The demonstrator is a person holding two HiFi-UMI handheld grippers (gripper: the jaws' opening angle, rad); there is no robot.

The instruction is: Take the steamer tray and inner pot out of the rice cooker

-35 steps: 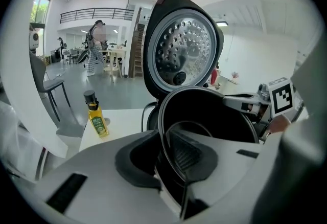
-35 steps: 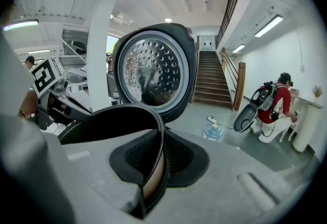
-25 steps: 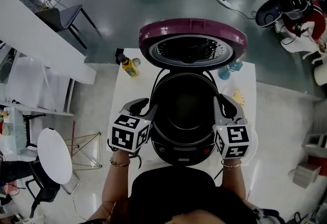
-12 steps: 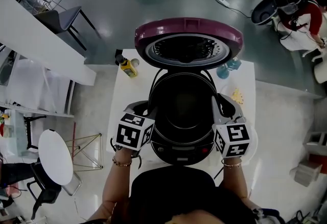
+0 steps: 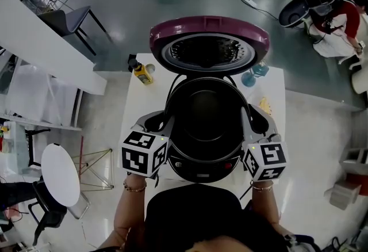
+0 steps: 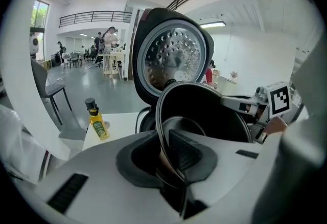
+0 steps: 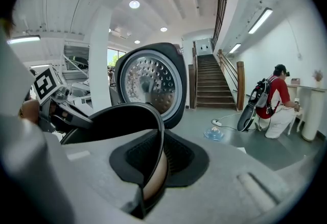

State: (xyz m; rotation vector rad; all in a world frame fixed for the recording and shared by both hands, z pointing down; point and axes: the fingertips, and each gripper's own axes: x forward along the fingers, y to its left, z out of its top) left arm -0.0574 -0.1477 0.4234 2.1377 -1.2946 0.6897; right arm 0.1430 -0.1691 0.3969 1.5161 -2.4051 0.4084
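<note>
White tabletop (image 5: 140, 104) filled the middle of the head view, with a grey floor all round it. On it stood a large round black rice cooker (image 5: 201, 169), its control panel facing the person. Its maroon hinged lid (image 5: 209, 27) stood fully open at the far side, showing a perforated silver inner plate.

The dark, round metal inner pot (image 5: 207, 113) was at the cooker's open mouth, its rim lifted above the top edge of the body. Whether its base was clear of the cooker could not be told. The inside of the pot was black and empty, and its outer wall looked pale tan in the gripper views.

The left gripper (image 5: 164, 124) had just been closing its jaws, and in the left gripper view they pinched the pot's thin rim on the person's left side. The right gripper (image 5: 253, 121) was clamped the same way on the rim at the opposite side, one jaw inside the pot and one outside. Each gripper carried a white cube with black square markers, nearest the person.

A small yellow oil bottle with a black cap (image 5: 141, 72) stood on the table's far left corner. A pale blue clear plastic bottle (image 5: 253, 76) was near the far right corner, beside the lid.
</note>
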